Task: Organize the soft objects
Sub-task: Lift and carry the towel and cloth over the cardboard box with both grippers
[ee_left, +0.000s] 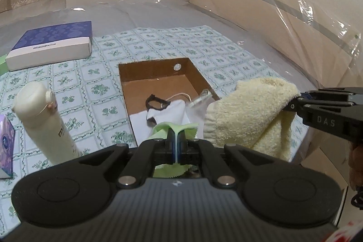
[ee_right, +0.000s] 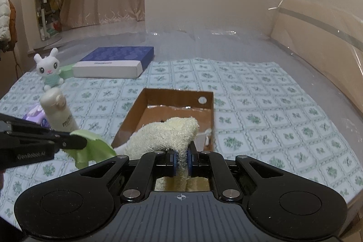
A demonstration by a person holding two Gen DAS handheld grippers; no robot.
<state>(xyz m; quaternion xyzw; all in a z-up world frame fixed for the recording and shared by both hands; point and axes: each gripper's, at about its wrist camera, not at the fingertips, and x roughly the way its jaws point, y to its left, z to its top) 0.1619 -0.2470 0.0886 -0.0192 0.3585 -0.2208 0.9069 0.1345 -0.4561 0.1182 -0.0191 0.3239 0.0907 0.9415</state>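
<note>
The right gripper is pinching the cream towel, draping lengthwise toward the cardboard box. The left gripper is clamping a green cloth (edge up); a bottle is standing left of the box

I'm seeing a pale yellow towel pinched between blue pads on my black right gripper, and a light green cloth with a pinked edge in my black left gripper. Beneath them, a brown cardboard box sits on a pale sheet patterned in a grid of green flower squares. Off left there's a cream bottle, a navy box with lighter blue circles and white sides, and a white bunny in mint.
</note>
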